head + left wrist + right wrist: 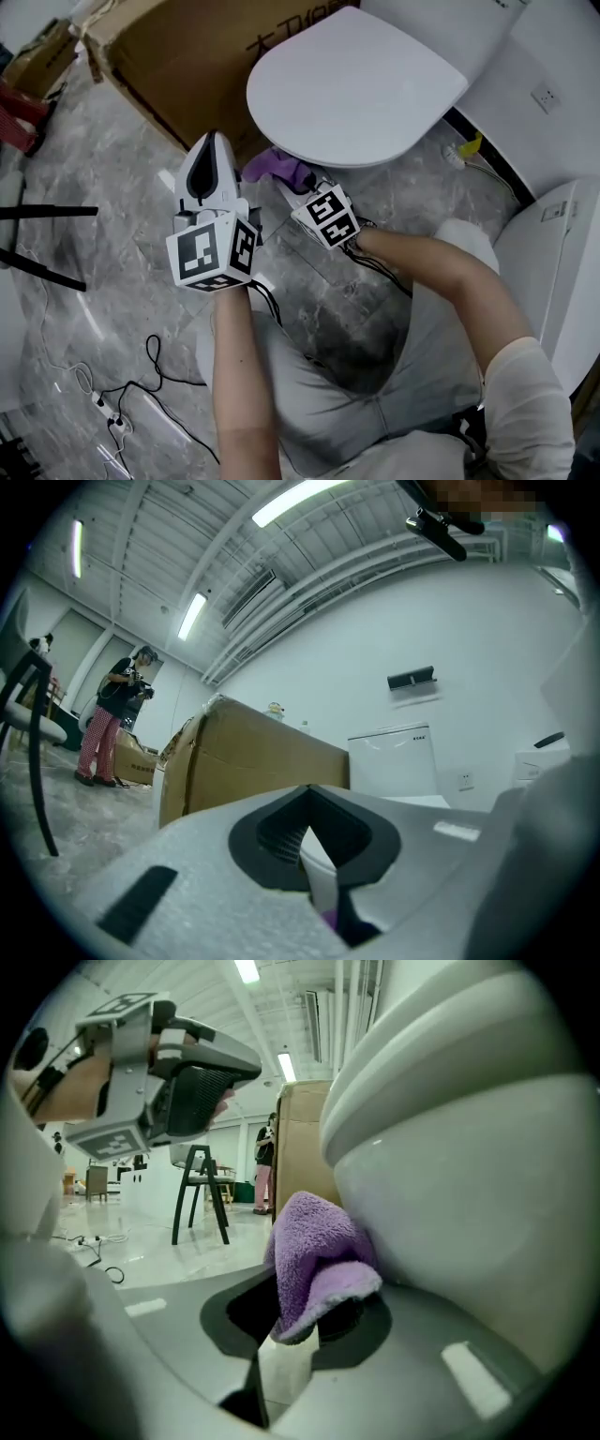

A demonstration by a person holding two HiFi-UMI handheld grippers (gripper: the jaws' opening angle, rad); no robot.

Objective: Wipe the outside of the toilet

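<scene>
The white toilet (356, 84) stands at the top centre with its lid down; its bowl (469, 1176) fills the right of the right gripper view. My right gripper (286, 183) (300, 1321) is shut on a purple cloth (274, 167) (314, 1251). The cloth presses against the bowl's front, just under the lid's rim. To the left, my left gripper (212, 145) (314, 799) points up and away from the floor. Its jaws are together with nothing between them. It hangs apart from the toilet, whose tank (394, 761) shows beyond it.
A large cardboard box (178, 66) (244, 761) stands close behind and left of the toilet. Black chair legs (37, 244) and cables (141, 375) lie on the marble floor at left. A white unit (562, 253) stands at right. A person (112, 719) stands far off.
</scene>
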